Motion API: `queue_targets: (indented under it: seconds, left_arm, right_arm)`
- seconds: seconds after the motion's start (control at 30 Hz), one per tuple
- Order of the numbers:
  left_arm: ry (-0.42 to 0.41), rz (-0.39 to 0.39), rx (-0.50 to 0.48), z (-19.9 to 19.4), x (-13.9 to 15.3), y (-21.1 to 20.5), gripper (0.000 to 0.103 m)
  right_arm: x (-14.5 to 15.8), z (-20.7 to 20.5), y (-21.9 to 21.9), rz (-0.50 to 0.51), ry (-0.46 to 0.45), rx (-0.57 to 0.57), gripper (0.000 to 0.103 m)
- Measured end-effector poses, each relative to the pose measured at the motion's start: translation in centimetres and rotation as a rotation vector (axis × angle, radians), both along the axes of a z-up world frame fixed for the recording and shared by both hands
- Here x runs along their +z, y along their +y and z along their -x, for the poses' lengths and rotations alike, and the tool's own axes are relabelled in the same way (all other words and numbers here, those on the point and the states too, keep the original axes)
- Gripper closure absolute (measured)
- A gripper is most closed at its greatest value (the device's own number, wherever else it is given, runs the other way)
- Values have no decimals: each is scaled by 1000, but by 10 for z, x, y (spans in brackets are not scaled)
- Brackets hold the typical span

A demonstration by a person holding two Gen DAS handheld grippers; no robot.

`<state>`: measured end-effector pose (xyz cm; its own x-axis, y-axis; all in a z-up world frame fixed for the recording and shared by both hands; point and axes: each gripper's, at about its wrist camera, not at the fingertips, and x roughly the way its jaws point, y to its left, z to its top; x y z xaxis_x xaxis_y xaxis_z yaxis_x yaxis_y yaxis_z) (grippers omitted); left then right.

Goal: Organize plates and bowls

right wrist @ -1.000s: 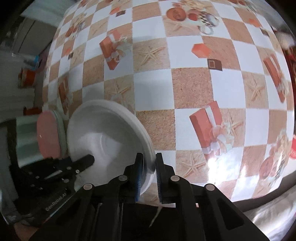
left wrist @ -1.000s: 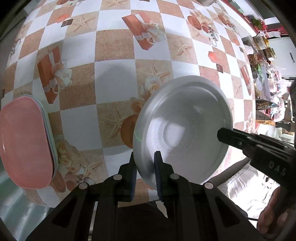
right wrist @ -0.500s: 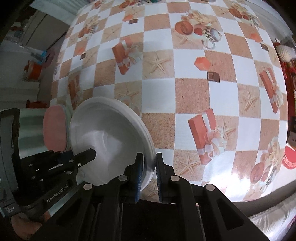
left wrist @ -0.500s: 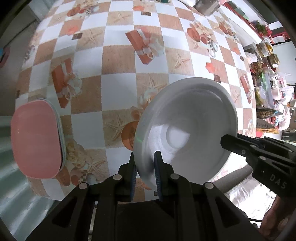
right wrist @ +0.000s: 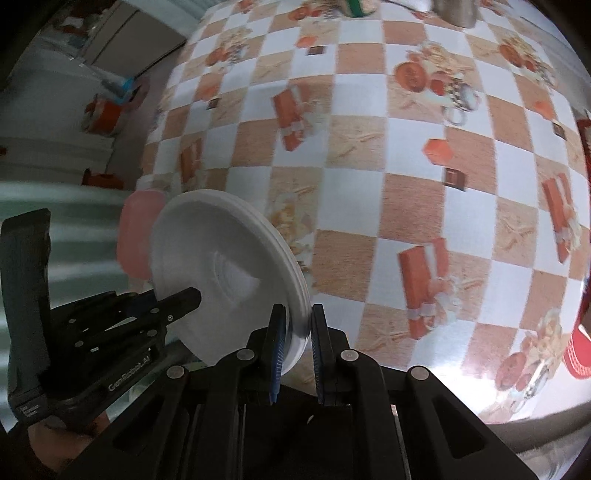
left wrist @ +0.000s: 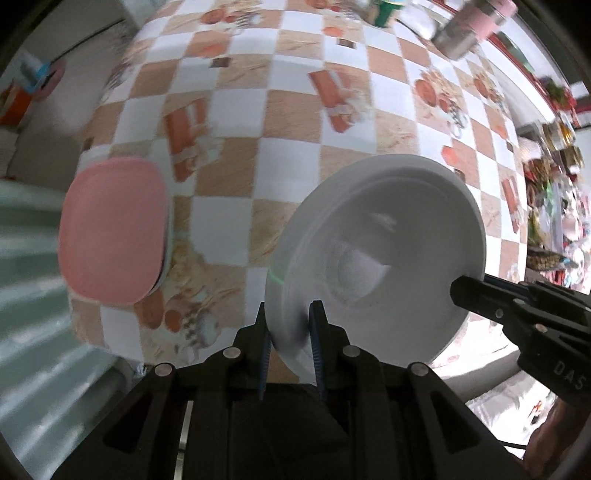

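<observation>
A stack of white round plates (left wrist: 384, 236) is held in the air over the checkered table, gripped from both sides. My left gripper (left wrist: 290, 325) is shut on its near-left rim. My right gripper (right wrist: 297, 325) is shut on the opposite rim; it shows in the left wrist view (left wrist: 517, 306) at the plates' right edge. The plates also show in the right wrist view (right wrist: 221, 273), with the left gripper (right wrist: 110, 321) behind them. A stack of pink rectangular plates (left wrist: 110, 229) lies at the table's left edge, also visible in the right wrist view (right wrist: 136, 232).
The table (right wrist: 406, 184) has an orange-and-white checkered cloth. A metal pot (left wrist: 465, 33) and a green cup (left wrist: 384, 11) stand at the far edge. A red basket (right wrist: 580, 350) sits at the right edge. Shelves of clutter (left wrist: 554, 184) stand beyond the table's right side.
Both grippers have lifted the white plates higher above the table; the table looks smaller and farther, and its far edge with the pot came into view. Both grips are unchanged.
</observation>
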<state>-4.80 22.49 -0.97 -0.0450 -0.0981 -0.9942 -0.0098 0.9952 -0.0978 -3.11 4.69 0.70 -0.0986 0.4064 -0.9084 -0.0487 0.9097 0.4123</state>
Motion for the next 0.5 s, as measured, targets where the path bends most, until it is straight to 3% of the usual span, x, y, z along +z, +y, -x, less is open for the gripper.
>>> queue_targets:
  seconds: [0.27, 0.5]
  left_arm:
    - [-11, 19, 64, 11, 7, 48, 81]
    - [-15, 29, 125, 14, 10, 119, 81]
  right_arm:
    - [6, -2, 42, -15, -18, 97, 88]
    - [10, -9, 115, -9, -25, 172, 88]
